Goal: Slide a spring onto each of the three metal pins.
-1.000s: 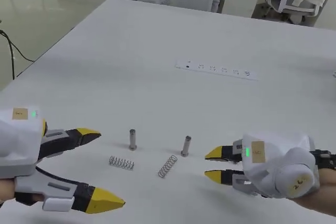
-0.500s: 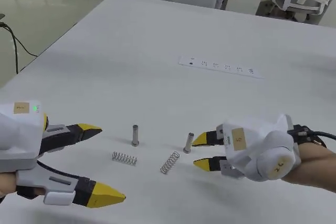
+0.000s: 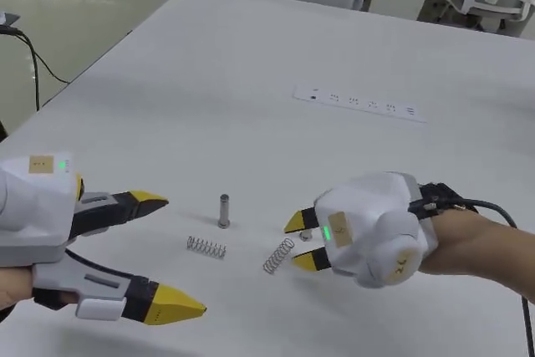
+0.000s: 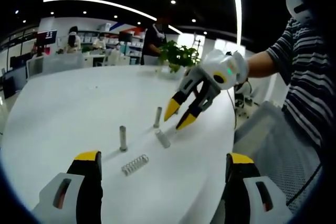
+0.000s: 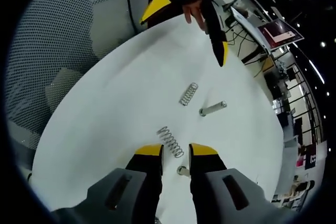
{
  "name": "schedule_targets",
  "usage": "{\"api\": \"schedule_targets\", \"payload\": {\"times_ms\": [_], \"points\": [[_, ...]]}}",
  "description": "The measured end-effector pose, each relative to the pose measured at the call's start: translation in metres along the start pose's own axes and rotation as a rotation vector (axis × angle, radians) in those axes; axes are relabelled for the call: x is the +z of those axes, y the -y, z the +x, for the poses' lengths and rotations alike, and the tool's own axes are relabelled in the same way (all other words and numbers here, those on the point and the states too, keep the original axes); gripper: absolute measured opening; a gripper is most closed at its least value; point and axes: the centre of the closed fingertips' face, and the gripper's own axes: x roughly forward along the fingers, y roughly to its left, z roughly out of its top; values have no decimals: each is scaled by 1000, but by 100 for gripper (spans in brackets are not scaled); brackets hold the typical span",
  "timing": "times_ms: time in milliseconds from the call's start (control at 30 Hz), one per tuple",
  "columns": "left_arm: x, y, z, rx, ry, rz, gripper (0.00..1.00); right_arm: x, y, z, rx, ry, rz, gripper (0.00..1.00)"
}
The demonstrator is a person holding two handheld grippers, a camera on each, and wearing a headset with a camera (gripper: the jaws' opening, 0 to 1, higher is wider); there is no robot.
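Nearest us, our left gripper [image 3: 180, 255] gapes wide above the table [image 3: 251, 81]. Our right gripper [image 3: 294, 244], jaws narrowly parted, brackets an upright pin [image 5: 183, 171], a spring [image 3: 278, 256] just beside it. A second spring [image 3: 206, 247] lies before the far pin [image 3: 224, 210].

Left short grey metal pin [image 3: 224, 211] upright on the white tabletop [image 3: 251, 98], bare, standing free. Right short grey metal pin [image 3: 306, 236] upright too, between the yellow tips of the right tool [image 3: 298, 242], partly hidden. Two thin steel coil springs flat on the tabletop, on no pin: left spring [image 3: 206, 247] just before the left pin, right spring [image 3: 279, 256] slanted, close beside the right pin.
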Motion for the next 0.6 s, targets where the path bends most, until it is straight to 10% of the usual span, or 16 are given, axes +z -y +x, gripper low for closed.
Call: {"api": "schedule_targets", "payload": {"times_ms": [600], "points": [[-2, -2, -4, 4, 1, -4, 95, -11, -2, 27, 136, -27, 94, 11]]}}
